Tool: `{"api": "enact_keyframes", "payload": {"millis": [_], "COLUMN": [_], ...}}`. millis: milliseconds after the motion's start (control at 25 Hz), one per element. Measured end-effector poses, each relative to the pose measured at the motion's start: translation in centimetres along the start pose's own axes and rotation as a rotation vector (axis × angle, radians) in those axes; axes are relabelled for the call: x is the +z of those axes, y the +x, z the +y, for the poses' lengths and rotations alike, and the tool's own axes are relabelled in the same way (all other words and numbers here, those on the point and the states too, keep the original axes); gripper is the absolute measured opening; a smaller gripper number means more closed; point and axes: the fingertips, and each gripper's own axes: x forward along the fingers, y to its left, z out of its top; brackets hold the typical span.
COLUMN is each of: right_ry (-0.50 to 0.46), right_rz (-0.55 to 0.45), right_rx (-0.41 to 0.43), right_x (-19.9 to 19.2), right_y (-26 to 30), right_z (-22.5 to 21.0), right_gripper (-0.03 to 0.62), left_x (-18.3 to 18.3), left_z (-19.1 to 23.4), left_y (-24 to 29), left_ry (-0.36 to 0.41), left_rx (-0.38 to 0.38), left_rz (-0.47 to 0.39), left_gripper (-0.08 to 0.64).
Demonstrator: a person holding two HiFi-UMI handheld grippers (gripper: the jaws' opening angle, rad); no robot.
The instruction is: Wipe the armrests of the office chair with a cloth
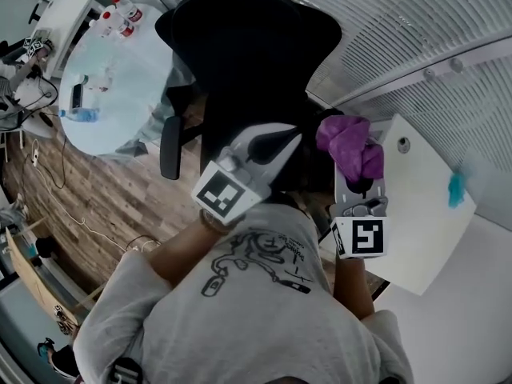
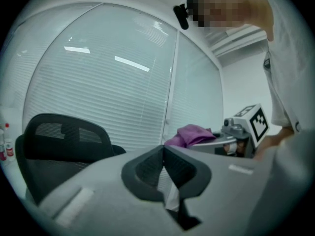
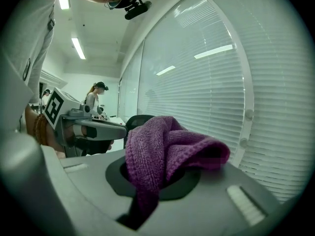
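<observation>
The black office chair (image 1: 248,46) stands ahead of me, its left armrest (image 1: 170,146) sticking out over the wood floor. The right armrest is hidden under the grippers. My right gripper (image 1: 356,173) is shut on a bunched purple cloth (image 1: 350,144), held in the air beside the chair's right side. The cloth (image 3: 167,151) spills over the jaws of the right gripper (image 3: 157,168). My left gripper (image 1: 290,137) hovers over the seat with its jaws shut and nothing between them. In the left gripper view, the left gripper (image 2: 164,150) points past the mesh chair back (image 2: 64,141) towards the cloth (image 2: 192,133).
A white desk (image 1: 424,214) with a small teal object (image 1: 456,189) lies at the right, against blinds-covered glass walls. A round glass table (image 1: 120,78) with bottles stands behind the chair at the left. Another person (image 3: 93,100) stands far back in the room.
</observation>
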Motion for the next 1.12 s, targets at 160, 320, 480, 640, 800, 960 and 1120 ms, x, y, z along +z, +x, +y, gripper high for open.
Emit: {"api": "enact_keyframes", "payload": {"millis": [160,320,480,640,800,960,1120], "right_ry": [-0.013,-0.033,-0.047,-0.067,-0.082,-0.092,-0.095], "right_rz": [-0.002,-0.011,-0.014,-0.018,-0.024,-0.033,-0.055], "right_rx": [0.073,0.163,0.248,0.332,0.406,0.476,0.54], "right_x": [0.4,0.8,0.9,1.0,1.2,1.7,2.7], "right_y": [1.1,2.0,2.8,3.6,4.1,4.8,5.5], "right_z": [2.1,5.0,7.7,10.2,13.0,16.5,20.4], "right_gripper": [0.034,0.034,0.034,0.034,0.034,0.034,0.034], "left_x": [0.1,-0.1,-0.7,-1.0,-1.1,-1.1,-1.1], "left_z": [0.9,1.6,2.2,2.4,2.7,3.4,4.1], "left_y": [-2.2,-5.3,-8.0,-10.3,-12.9,-16.3,-20.2], "left_ry": [-0.011,-0.015,-0.031,-0.048,-0.044,-0.05,-0.053], "left_rx": [0.074,0.156,0.237,0.313,0.383,0.46,0.533], "left_rz": [-0.006,-0.012,-0.013,-0.018,-0.028,-0.044,-0.055], "left_gripper": [0.0,0.0,0.0,0.0,0.0,0.0,0.0]}}
